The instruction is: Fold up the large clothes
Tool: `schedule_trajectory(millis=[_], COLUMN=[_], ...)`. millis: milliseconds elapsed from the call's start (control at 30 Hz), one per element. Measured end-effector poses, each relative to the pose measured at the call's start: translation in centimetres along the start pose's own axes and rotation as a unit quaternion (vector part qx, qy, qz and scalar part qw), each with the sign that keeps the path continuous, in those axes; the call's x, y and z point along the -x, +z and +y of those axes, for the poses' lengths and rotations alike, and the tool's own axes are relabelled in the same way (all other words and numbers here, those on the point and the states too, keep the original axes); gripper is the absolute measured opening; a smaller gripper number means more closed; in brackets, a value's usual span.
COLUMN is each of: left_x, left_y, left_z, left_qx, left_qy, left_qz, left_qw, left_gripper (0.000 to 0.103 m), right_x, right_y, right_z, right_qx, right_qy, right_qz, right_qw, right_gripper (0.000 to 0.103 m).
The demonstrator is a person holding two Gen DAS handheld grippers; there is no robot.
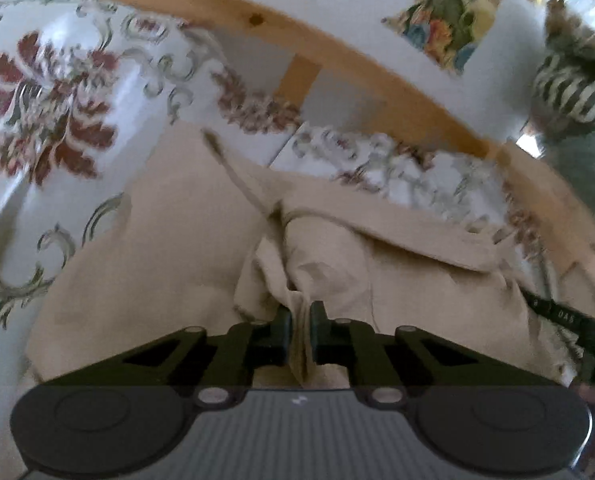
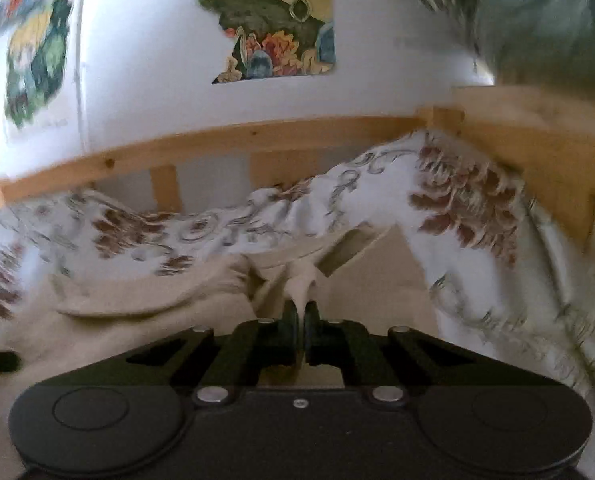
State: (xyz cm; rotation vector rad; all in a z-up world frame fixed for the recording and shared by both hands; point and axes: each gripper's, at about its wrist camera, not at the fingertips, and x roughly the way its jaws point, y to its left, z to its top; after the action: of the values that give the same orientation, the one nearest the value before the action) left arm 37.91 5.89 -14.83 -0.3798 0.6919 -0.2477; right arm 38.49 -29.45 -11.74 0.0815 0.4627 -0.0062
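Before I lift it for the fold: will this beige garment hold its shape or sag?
Probably sag: the beige garment already bunches into soft folds where each tool pinches it. It looks light and thin. Its cord may dangle.

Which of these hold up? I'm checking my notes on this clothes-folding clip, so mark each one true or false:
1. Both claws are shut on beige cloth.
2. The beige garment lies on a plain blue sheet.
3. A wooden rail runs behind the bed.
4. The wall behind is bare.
1. True. The left claw and the right claw each pinch a fold of the beige garment.
2. False. It lies on a white bedspread with a red and grey floral print.
3. True. A wooden rail runs along the white wall.
4. False. Colourful pictures hang on it.
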Motion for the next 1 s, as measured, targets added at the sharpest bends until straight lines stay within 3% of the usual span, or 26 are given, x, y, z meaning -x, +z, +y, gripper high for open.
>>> schedule_trajectory(millis=[133, 267, 433, 500, 633, 700, 767, 1000], left_x=[0.4, 0.9, 2.3, 3.2, 6.0, 7.8, 9.9, 17.8], left_y=[0.6, 0.9, 1.4, 1.5, 1.7, 1.8, 1.9, 0.4], left_z=[0.7, 1.1, 1.5, 1.1, -0.4, -1.5, -2.7, -6.3], left_qx=[0.018, 0.029, 0.062, 0.06, 0.034, 0.017, -0.005, -0.061], left_qy=[-0.002, 0.009, 0.037, 0.054, 0.074, 0.093, 0.107, 0.136], left_qz=[-0.012, 0.005, 0.016, 0.015, 0.008, -0.003, -0.015, -0.055], left_qw=[0.9998, 0.9995, 0.9973, 0.9966, 0.9966, 0.9955, 0.9942, 0.9873], left_gripper=[0.01, 0.021, 0.071, 0.082, 0.097, 0.101, 0.101, 0.102], right_x=[-2.1, -1.9, -0.2, 1.1, 3.9, 5.7, 7.6, 16.1], right_y=[-3.1, -3.1, -2.3, -2.1, -1.4, -0.6, 0.0, -0.5], right_z=[0.0, -0.1, -0.7, -0.3, 0.5, 1.0, 1.4, 2.6], right_qx=[0.017, 0.011, -0.01, -0.001, 0.031, 0.044, 0.052, 0.075], right_qy=[-0.018, -0.023, -0.042, -0.046, -0.039, -0.028, -0.018, -0.018], right_qz=[0.061, 0.059, 0.048, 0.042, 0.025, 0.009, -0.008, -0.046], right_qw=[0.998, 0.998, 0.998, 0.998, 0.998, 0.999, 0.998, 0.996], right_gripper=[0.005, 0.019, 0.05, 0.069, 0.086, 0.097, 0.102, 0.102])
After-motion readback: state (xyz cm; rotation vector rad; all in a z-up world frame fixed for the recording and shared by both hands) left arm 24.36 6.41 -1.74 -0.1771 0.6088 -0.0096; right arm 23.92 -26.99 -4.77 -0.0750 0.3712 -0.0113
